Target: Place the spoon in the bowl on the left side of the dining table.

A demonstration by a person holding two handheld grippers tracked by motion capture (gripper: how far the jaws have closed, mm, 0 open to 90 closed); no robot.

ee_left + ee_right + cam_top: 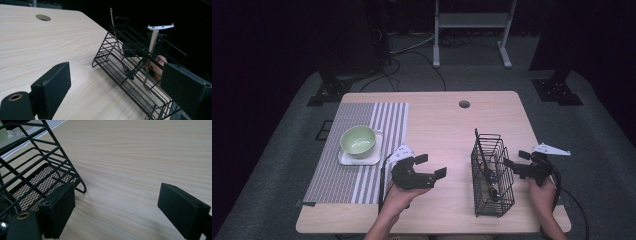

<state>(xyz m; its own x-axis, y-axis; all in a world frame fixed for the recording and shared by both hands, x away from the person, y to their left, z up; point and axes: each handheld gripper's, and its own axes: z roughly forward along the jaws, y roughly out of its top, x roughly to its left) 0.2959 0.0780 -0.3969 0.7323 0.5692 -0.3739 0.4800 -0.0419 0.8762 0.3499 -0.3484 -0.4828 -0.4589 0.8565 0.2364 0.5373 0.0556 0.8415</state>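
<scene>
A: High view — black wire basket (492,175) upright on worktop (437,125), right of centre; cutlery (488,176) standing inside. Left claw (432,166) spread, empty, well left of basket. Right claw (511,166) spread, empty, just beside basket's right wall.

B: Also listed: green bowl (358,140) on white plate (359,157), on striped mat (362,150); bowl contents hidden.

A: Left gripper view — basket (135,67) ahead; two pale handles (152,42) leaning against wires, mesh floor otherwise bare.

B: Right gripper view — basket corner (45,170) beside one jaw, nothing between jaws.

A: Step judged: approach — probably steady basket with right, then reach a handle with left.
</scene>
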